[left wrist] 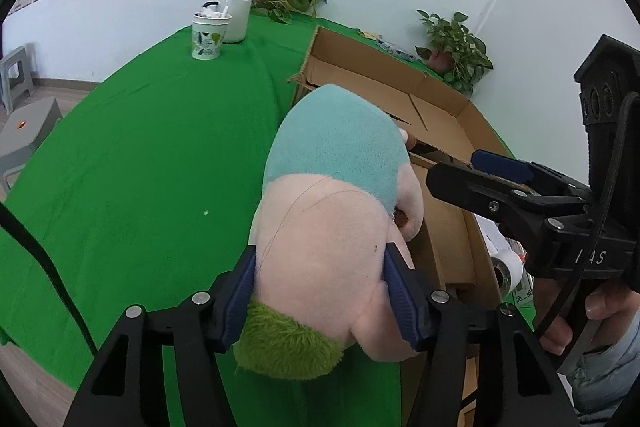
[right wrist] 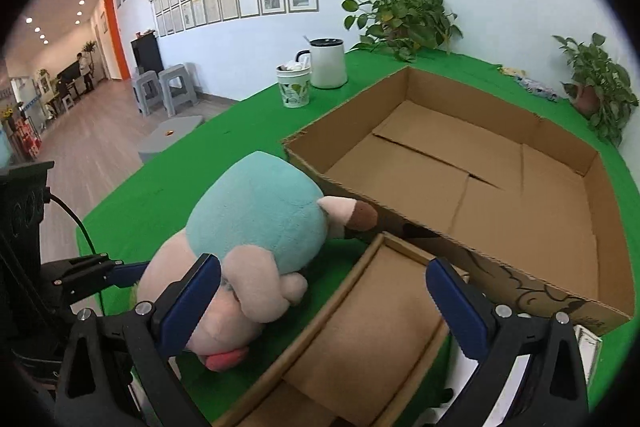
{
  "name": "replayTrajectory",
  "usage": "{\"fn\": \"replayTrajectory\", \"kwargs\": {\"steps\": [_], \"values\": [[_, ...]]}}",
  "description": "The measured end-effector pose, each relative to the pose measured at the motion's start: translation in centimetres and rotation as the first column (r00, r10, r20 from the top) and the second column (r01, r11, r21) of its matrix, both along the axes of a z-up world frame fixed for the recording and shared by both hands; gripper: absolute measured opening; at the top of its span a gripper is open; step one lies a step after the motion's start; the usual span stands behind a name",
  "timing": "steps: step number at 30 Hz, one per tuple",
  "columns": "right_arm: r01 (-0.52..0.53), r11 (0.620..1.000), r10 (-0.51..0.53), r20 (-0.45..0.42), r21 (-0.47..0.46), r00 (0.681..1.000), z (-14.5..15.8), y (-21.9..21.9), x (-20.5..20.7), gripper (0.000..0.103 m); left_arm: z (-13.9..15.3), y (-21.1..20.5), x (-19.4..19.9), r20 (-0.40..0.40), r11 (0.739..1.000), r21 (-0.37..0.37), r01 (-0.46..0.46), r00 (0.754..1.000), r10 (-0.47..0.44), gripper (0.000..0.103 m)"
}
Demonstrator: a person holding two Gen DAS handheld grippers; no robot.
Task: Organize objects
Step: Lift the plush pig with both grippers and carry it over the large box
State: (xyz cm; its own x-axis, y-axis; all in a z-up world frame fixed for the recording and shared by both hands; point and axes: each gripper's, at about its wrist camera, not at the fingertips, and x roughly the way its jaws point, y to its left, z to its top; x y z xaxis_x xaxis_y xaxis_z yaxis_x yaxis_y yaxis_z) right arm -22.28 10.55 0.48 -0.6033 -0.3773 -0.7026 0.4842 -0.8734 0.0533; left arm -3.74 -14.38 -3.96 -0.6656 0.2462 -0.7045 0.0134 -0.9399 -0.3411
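A plush toy point(left wrist: 332, 227) with a teal top, pink body and green tuft lies on the green table point(left wrist: 140, 167), against the corner of a large open cardboard box point(right wrist: 500, 187). My left gripper point(left wrist: 320, 295) is shut on its pink body, with both blue pads pressed into the fabric. In the right wrist view the plush toy point(right wrist: 256, 219) lies to the left, with a small brown-tipped limb touching the box wall. My right gripper point(right wrist: 324, 303) stands open above a smaller cardboard box point(right wrist: 380, 339), its left finger over the toy's face. The large box is empty.
A white patterned cup point(right wrist: 294, 87) and a white kettle point(right wrist: 328, 63) stand at the table's far side, with potted plants point(right wrist: 400, 15) behind. A white roll point(left wrist: 508, 267) lies beside the boxes. Grey stools point(right wrist: 164, 87) stand on the floor to the left.
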Motion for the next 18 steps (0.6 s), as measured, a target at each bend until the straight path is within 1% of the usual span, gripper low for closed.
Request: {"fn": "replayTrajectory", "kwargs": {"steps": [2, 4, 7, 9, 12, 14, 18], "values": [[-0.042, 0.998, 0.045, 0.057, -0.046, 0.997, -0.2, -1.5, -0.2, 0.103, 0.2, -1.2, 1.4, 0.001, 0.999, 0.0, -0.034, 0.999, 0.034, 0.057], [-0.087, 0.991, 0.099, 0.125, -0.101, 0.987, -0.5, -3.5, -0.3, 0.103, 0.3, -2.2, 2.9, 0.006, 0.998, 0.006, -0.056, 0.998, 0.056, 0.057], [-0.151, 0.974, 0.185, 0.209, -0.167, 0.96, -1.1, -6.8, 0.0, 0.103, 0.4, -3.4, 4.7, 0.024, 0.996, 0.007, -0.09, 0.996, 0.09, 0.057], [-0.171, 0.968, 0.217, 0.266, -0.185, 0.939, -1.7, -8.7, 0.3, 0.103, 0.2, -3.6, 5.6, 0.031, 0.994, 0.013, -0.105, 0.994, 0.105, 0.057], [-0.129, 0.98, 0.176, 0.356, -0.152, 0.918, -3.1, -10.8, 0.3, 0.103, 0.1, -3.6, 6.2, 0.031, 0.993, 0.015, -0.116, 0.993, 0.115, 0.057], [-0.099, 0.982, 0.156, 0.404, -0.16, 0.901, -3.7, -11.2, 0.1, 0.102, 0.1, -3.4, 6.2, 0.028, 0.993, 0.011, -0.119, 0.993, 0.118, 0.057], [-0.059, 0.986, 0.122, 0.429, -0.157, 0.895, -3.9, -11.3, 0.1, 0.1, 0.3, -3.0, 6.4, 0.025, 0.993, 0.001, -0.117, 0.993, 0.117, 0.056]]}}
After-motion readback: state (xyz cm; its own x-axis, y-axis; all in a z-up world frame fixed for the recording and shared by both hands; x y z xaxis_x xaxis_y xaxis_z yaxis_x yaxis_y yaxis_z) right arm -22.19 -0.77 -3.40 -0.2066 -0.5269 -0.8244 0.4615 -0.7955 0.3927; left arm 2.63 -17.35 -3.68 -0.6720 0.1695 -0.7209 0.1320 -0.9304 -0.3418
